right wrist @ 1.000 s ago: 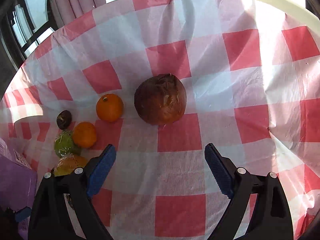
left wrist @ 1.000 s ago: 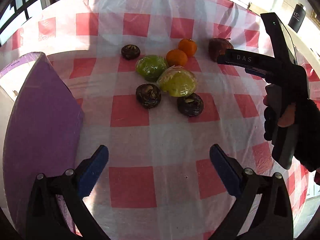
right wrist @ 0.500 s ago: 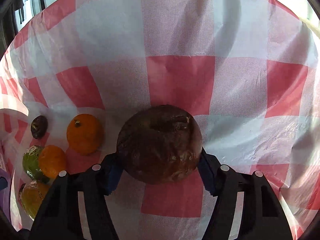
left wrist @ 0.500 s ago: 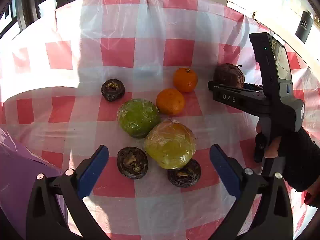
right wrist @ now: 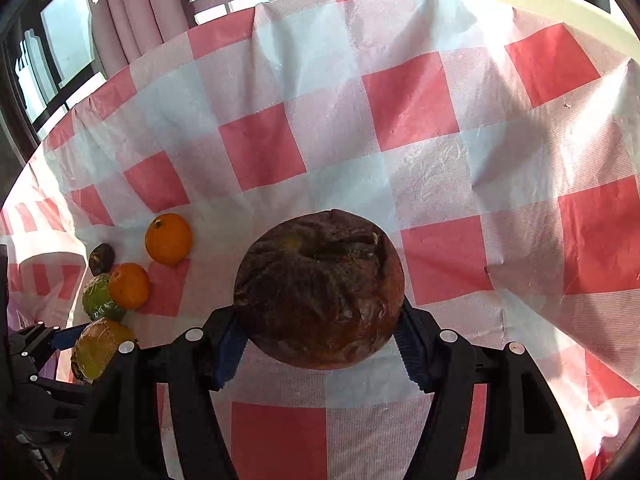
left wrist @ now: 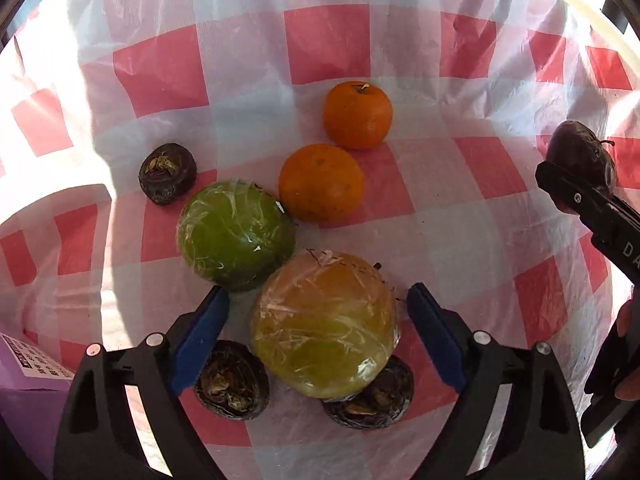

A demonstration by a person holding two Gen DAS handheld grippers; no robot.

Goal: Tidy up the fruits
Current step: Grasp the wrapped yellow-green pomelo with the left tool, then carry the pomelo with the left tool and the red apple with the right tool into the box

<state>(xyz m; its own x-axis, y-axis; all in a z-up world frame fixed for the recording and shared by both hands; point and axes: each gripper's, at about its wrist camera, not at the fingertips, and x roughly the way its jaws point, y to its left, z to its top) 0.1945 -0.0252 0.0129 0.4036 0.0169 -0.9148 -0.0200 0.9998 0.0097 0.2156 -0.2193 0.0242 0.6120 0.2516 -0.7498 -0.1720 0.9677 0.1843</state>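
Two grippers busy: my right gripper (right wrist: 320,344) has clamped the wrinkled brown fruit (right wrist: 319,289) and raised it off the tablecloth (right wrist: 420,120); my left gripper (left wrist: 318,334), jaws spread, has dropped around the wrapped yellow fruit (left wrist: 325,325). First fruit secured, second next.

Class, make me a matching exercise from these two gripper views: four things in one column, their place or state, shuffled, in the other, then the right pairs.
1. left gripper
2. right gripper
3. wrapped green fruit
4. two oranges

a. side by side on the cloth
b. shut on the wrinkled brown fruit
c. open around the wrapped yellow fruit
d. touching the wrapped yellow fruit

Pairs: 1-c, 2-b, 3-d, 4-a
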